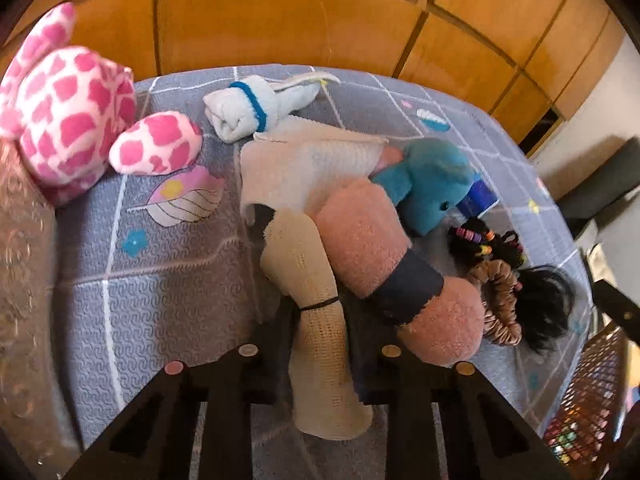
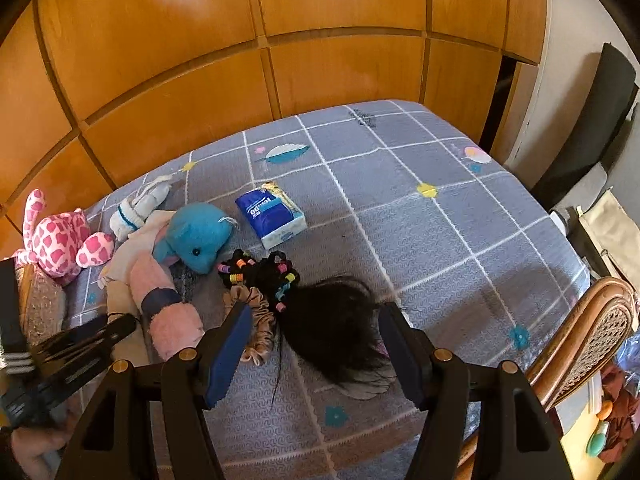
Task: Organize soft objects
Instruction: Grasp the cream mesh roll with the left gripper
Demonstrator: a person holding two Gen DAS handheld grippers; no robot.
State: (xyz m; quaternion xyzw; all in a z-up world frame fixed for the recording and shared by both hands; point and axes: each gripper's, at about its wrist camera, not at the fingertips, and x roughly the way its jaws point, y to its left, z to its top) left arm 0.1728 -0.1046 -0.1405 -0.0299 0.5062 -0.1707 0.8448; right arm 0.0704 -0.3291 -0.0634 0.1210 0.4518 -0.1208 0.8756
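My left gripper point(image 1: 320, 344) is shut on a cream knit roll point(image 1: 316, 320) tied with a black band, low over the bed; it also shows in the right wrist view point(image 2: 120, 330). Beside the roll lie a pink fluffy roll with a dark band point(image 1: 384, 264), a blue plush point(image 1: 432, 180), a cream cloth point(image 1: 304, 164) and a white rolled towel with a blue band point(image 1: 244, 108). My right gripper point(image 2: 316, 344) is open, its jaws on either side of a black wig point(image 2: 336, 332). A beige scrunchie point(image 2: 260, 320) and coloured hair ties point(image 2: 256, 272) lie by the wig.
A pink-spotted plush point(image 1: 68, 120) sits at the bed's left end, next to a patterned cushion point(image 1: 20, 280). A blue tissue pack point(image 2: 272, 216) lies mid-bed. The grey checked bedsheet point(image 2: 440, 240) meets a wooden wardrobe point(image 2: 280, 60) behind. A rattan chair point(image 2: 592, 336) stands at the right.
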